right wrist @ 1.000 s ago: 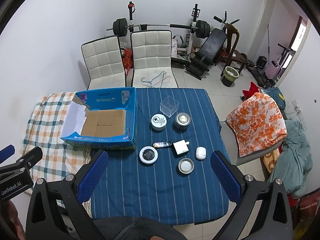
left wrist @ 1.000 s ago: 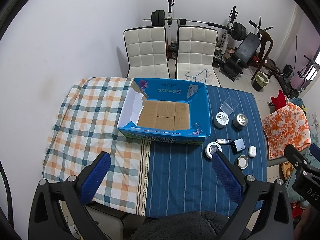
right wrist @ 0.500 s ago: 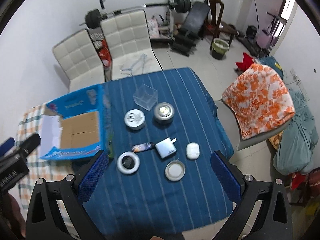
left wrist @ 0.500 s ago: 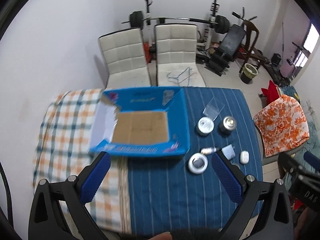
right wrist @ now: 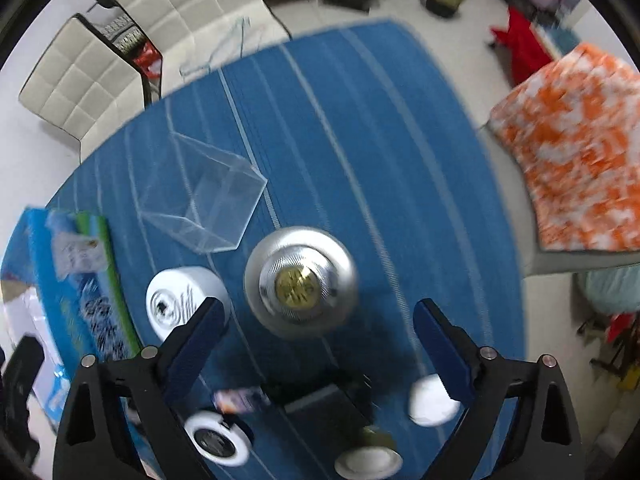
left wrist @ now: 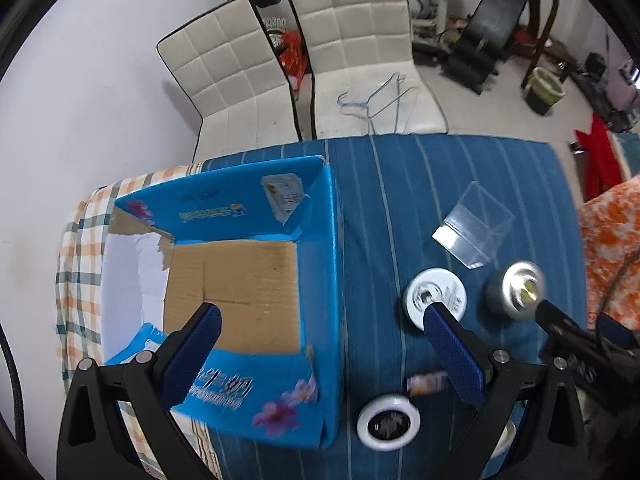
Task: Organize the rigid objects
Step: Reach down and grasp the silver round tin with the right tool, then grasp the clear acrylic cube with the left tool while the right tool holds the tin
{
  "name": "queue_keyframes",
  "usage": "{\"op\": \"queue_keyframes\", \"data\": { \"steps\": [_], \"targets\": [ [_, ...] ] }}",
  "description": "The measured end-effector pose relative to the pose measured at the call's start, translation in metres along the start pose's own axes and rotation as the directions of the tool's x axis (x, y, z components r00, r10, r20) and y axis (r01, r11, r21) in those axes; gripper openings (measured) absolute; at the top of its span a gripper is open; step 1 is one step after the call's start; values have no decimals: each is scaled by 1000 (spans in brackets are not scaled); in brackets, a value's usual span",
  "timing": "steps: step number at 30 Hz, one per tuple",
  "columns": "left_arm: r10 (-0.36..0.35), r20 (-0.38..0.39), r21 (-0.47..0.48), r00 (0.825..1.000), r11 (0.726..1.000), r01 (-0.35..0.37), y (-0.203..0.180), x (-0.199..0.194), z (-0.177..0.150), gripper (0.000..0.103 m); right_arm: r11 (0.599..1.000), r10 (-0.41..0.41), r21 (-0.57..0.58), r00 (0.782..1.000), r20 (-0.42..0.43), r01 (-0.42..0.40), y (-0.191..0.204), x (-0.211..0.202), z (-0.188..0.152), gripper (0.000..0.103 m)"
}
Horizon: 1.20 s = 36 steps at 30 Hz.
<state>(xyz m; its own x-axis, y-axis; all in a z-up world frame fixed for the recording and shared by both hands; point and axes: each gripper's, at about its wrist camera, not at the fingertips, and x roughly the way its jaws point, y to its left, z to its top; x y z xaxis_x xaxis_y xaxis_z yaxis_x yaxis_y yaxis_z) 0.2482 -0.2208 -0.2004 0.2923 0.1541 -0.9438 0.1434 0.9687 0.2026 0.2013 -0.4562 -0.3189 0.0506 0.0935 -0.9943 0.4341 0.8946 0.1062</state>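
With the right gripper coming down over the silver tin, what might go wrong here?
The right gripper is closing with the silver tin between its jaws but untouched; an off-centre squeeze may make the round tin slip. The white tin beside one finger and the clear box behind stand close enough to be knocked.

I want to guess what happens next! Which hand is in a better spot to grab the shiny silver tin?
Probably the right. Its gripper hangs almost directly over the silver tin, fingers closing, nothing gripped yet. The left gripper straddles the blue box wall, the tin off to its side.
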Motion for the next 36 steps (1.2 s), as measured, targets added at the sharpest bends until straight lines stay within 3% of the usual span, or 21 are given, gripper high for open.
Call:
{"op": "queue_keyframes", "data": {
  "steps": [4,11,17,20,23,27,28,32,36],
  "targets": [
    [21,-30,2,999,1000,-21,-12,21,9,103,1000,-16,1,997,-71,16,6,39,9,77],
    [51,-58,30,997,998,-49,-24,40,21,103,999,-22,-27,997,-80,20,-23,39,13,74],
    [-62,-37,89,997,994,66,-45,37,46,103,999,-48,10,995,-89,49,-76,31,23,74],
    [-167,-91,154,982,972,179,-70,51,64,103,999,-24,43,994,-106,28,-90,31,33,74],
    [-251,-174,196,952,939,284,-97,74,80,103,998,-10,54,993,-114,16,-96,35,43,74],
    [-301,-304,233,904,897,377,-127,105,89,103,998,-5,57,993,-122,12,-101,39,47,74],
    [-297,-322,248,899,890,383,-133,109,89,103,999,-8,52,993,-122,15,-99,39,47,74],
    [-259,-353,295,899,881,370,-149,122,83,103,999,-22,40,992,-120,27,-90,38,47,74],
    [-202,-360,347,911,877,331,-166,135,75,103,998,-45,27,992,-116,49,-83,36,47,74]
  ]
}}
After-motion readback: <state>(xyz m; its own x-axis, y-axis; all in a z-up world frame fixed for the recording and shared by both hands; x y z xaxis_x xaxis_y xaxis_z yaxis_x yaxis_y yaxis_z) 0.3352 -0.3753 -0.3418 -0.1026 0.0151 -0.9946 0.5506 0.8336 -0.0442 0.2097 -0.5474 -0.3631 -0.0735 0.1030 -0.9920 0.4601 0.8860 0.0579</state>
